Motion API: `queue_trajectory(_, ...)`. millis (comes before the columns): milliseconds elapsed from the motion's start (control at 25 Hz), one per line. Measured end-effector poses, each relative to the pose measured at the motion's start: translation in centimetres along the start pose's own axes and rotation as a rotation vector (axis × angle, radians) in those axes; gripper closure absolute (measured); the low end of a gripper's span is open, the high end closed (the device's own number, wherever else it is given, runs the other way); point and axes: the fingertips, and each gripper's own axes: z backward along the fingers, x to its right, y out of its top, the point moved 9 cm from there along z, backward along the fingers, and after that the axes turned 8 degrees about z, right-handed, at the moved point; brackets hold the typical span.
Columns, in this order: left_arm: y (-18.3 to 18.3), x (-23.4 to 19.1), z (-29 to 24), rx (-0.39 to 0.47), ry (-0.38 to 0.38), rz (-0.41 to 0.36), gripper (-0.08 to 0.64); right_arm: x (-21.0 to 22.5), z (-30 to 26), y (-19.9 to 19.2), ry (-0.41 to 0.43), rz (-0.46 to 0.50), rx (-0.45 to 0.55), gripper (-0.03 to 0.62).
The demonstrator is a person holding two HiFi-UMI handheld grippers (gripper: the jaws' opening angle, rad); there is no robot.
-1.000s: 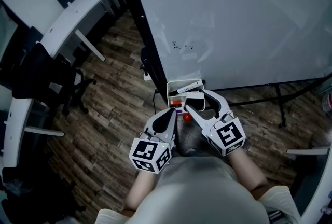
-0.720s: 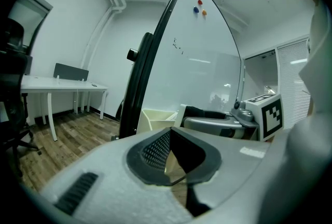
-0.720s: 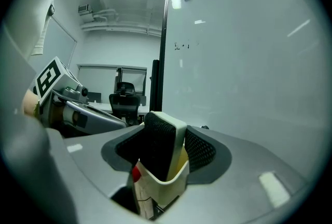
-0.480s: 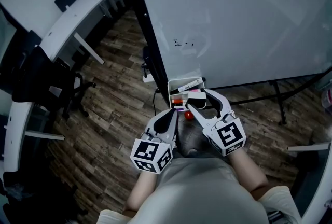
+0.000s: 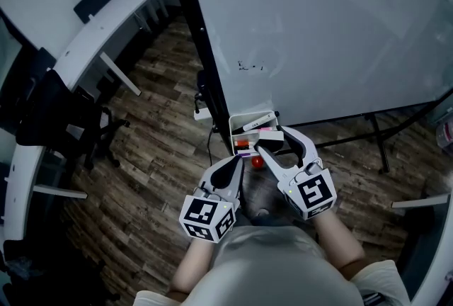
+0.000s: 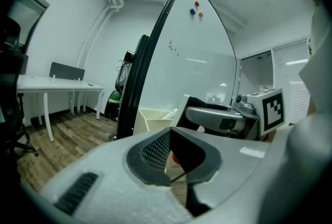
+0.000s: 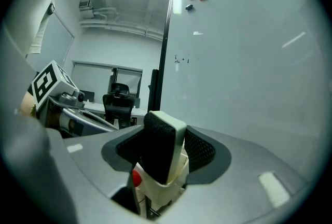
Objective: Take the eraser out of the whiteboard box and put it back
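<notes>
Overhead, the whiteboard (image 5: 333, 28) is filling the head view from 12 to 3 o'clock, with its top and right side running out of frame. The scribble on it is showing too small to read. The whiteboard box (image 5: 239, 120) is hanging at the board's lower edge, partly covered by the right gripper (image 7: 165, 139), and its contents are blurring together apart from a white marker (image 5: 259, 120). Only the right gripper view is showing the grip plainly. The jaws are pinching the eraser (image 7: 158, 151) upright, dark felt facing 9 o'clock, just above the box's open top. A small red object (image 7: 136, 178) is peeking out at 7 o'clock below it. The left gripper (image 5: 235, 158) is hanging at the box's 7 o'clock, jaws pressed together on nothing.
</notes>
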Motion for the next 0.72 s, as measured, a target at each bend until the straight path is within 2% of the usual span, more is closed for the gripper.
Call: queue_trajectory(720,0.1,0.8,0.3,-0.036,-0.072,-0.03,0.557,-0.8,1.5,2.7,-0.091,-0.005,0.02,0.356)
